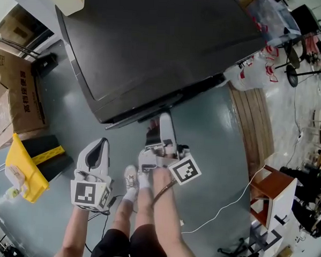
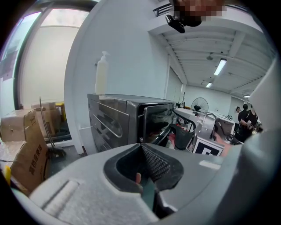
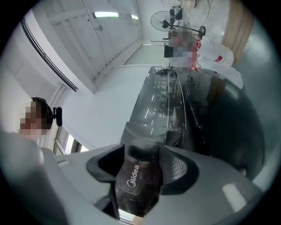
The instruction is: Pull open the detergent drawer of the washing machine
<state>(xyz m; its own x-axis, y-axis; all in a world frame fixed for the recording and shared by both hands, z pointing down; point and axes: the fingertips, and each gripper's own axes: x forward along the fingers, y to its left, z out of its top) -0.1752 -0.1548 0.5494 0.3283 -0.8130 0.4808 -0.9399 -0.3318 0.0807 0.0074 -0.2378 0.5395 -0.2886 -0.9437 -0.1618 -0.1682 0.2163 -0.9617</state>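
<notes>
Against the washing machine [image 1: 154, 49] front: detergent drawer [image 3: 134, 182], Midea-marked panel, standing between right tongs [image 3: 142, 166], which are apart, not clamping. Left tongs [image 2: 142, 154], together, empty, well apart from drawer.

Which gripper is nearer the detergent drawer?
Right. The right gripper straddles the detergent drawer with open jaws; the left gripper hangs farther back, short of the washing machine.

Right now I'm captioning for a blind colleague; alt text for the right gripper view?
The right gripper has its jaws apart around a dark glossy drawer front marked Midea, pads not visibly pressing it. Beyond it stretches the dark washing machine.
</notes>
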